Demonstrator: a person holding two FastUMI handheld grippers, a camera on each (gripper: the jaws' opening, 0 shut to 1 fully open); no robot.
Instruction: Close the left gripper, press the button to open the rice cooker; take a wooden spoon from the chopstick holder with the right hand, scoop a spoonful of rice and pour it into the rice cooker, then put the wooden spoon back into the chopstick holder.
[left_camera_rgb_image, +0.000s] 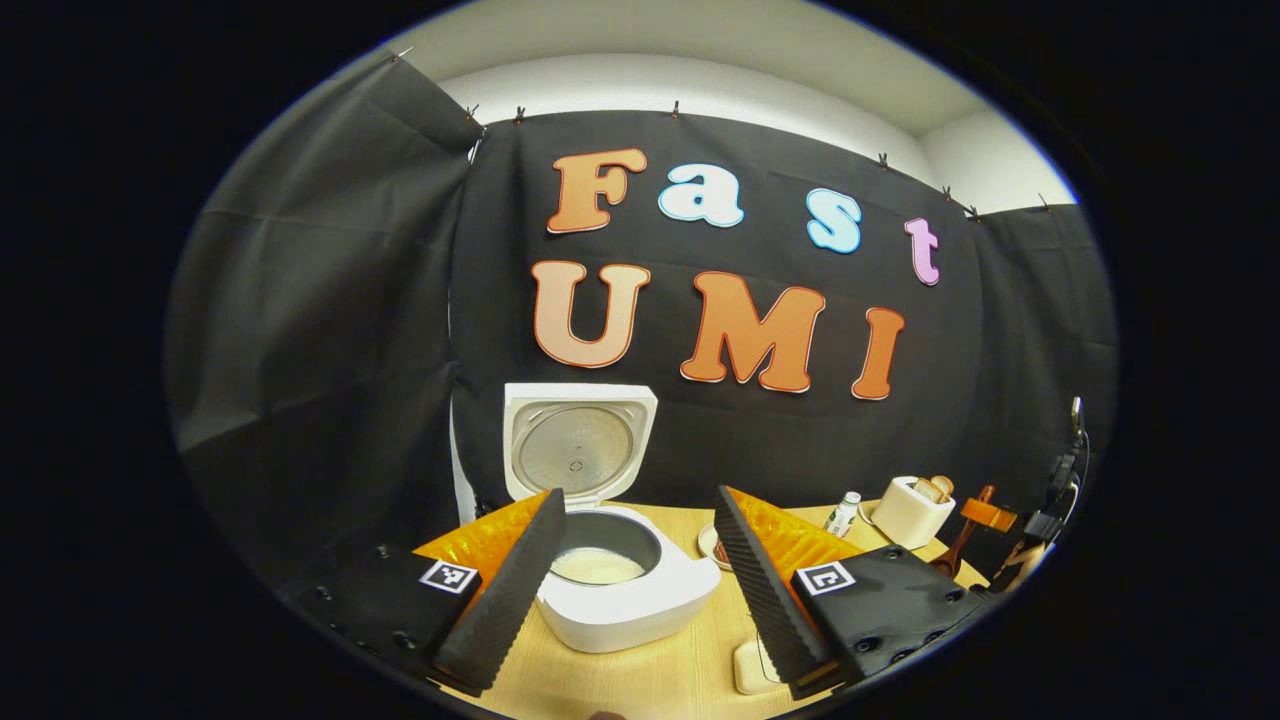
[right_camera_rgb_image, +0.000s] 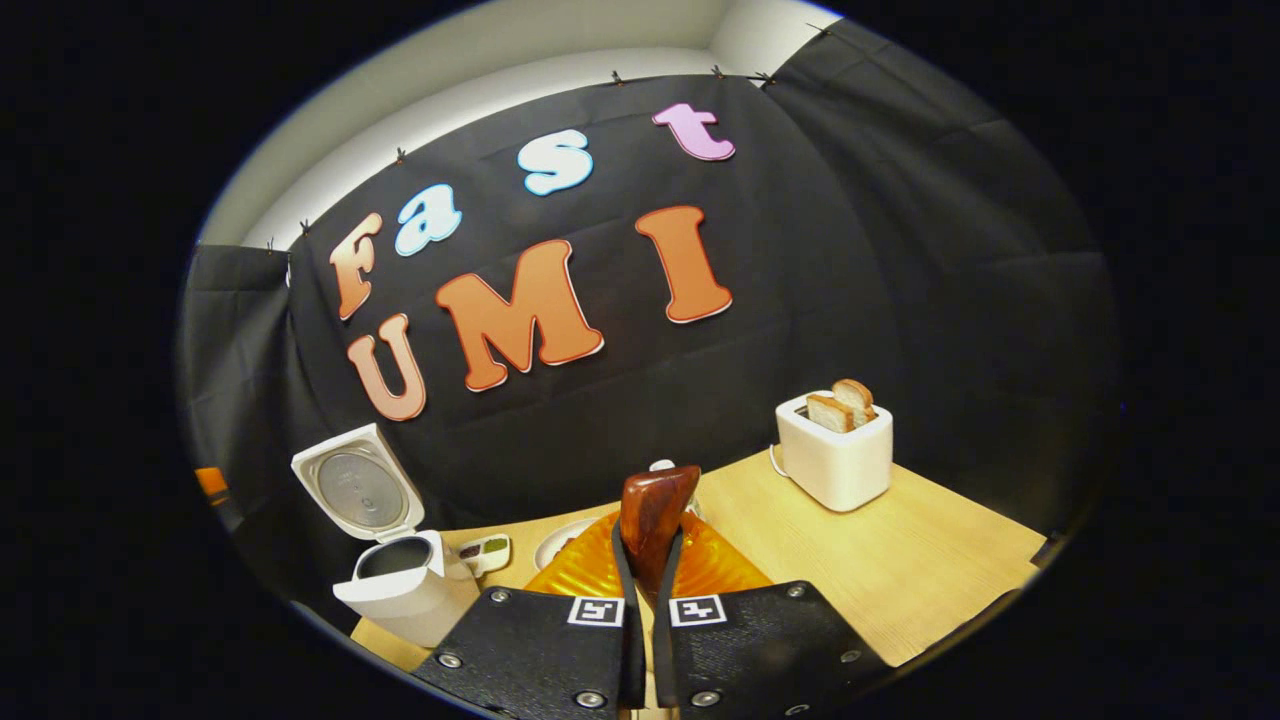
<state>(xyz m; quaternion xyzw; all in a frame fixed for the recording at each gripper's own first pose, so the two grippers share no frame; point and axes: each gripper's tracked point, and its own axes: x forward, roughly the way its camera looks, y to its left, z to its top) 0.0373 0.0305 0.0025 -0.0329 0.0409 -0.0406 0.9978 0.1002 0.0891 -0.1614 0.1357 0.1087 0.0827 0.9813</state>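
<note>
Right tool (right_camera_rgb_image: 648, 590) pinching wooden spoon (right_camera_rgb_image: 655, 515), left tool (left_camera_rgb_image: 640, 570) spread before open rice cooker (left_camera_rgb_image: 610, 570), toaster (right_camera_rgb_image: 835, 450) beyond

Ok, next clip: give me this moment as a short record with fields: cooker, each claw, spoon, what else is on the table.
rice cooker: lid up, white contents visible in the inner pot
left claw: open, fingers either side of the cooker in its own view
right claw: shut on the wooden spoon, spoon end standing up between the fingers
toaster: white, two slices of bread sticking out
table: light wood
other items: small bottle near the toaster
</note>
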